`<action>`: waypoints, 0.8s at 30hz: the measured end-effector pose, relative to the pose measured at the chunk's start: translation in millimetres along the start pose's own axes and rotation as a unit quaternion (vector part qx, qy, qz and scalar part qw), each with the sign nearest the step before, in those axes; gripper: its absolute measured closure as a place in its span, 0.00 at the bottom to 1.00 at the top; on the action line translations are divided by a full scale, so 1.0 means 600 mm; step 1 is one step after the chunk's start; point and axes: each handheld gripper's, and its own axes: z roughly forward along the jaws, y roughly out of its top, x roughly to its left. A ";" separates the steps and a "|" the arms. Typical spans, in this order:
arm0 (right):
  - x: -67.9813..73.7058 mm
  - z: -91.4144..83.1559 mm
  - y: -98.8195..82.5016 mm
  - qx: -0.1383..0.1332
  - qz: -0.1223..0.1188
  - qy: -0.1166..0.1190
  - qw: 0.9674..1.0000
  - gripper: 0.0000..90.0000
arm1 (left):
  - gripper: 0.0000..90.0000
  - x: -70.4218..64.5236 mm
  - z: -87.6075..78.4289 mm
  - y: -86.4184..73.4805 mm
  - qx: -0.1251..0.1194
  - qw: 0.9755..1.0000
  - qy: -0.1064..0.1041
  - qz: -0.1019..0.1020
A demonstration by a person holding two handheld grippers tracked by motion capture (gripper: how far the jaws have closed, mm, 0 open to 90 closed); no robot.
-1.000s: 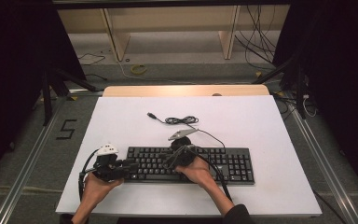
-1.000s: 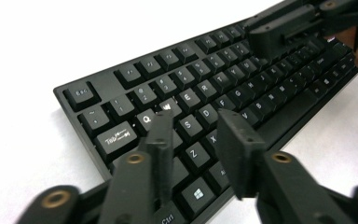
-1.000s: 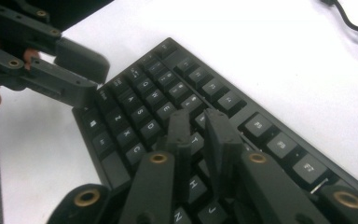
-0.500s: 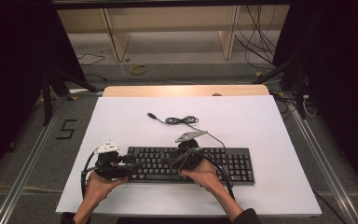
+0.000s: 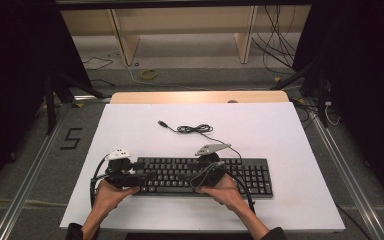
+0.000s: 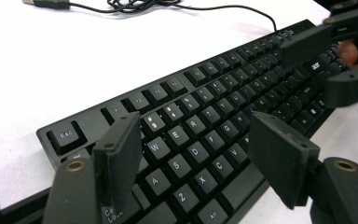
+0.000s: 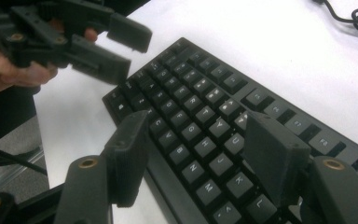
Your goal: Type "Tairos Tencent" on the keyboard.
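A: Where does the keyboard (image 5: 200,176) lie?

B: Flat on the white counter (image 5: 280,130), toward its 6 o'clock edge; its cable (image 5: 195,129) runs off toward 12 o'clock and ends in a loose coil with the plug lying free.

A: And the left gripper (image 5: 147,176)?

B: It sits over the keyboard's 9 o'clock end, held by the person's left hand (image 5: 111,190); its fingers (image 6: 121,154) have just been opening and stand wide apart above the letter keys, holding nothing.

A: The right gripper (image 5: 200,175)?

B: Over the keyboard's middle, in the right hand (image 5: 225,192); its fingers (image 7: 270,154) have likewise just been opening; they gape wide over the keys, with nothing pressed between them.
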 end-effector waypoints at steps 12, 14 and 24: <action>-0.001 -0.010 -0.011 0.001 -0.009 -0.007 1.000 0.41 | 0.56 0.002 0.024 0.009 0.037 0.999 0.009 0.007; 0.000 -0.011 -0.013 0.001 -0.012 -0.008 1.000 0.41 | 0.60 0.002 0.029 0.010 0.043 0.999 0.009 0.008; 0.000 -0.013 -0.018 0.002 -0.013 -0.010 1.000 0.41 | 0.83 0.005 0.050 0.016 0.075 0.997 0.007 0.013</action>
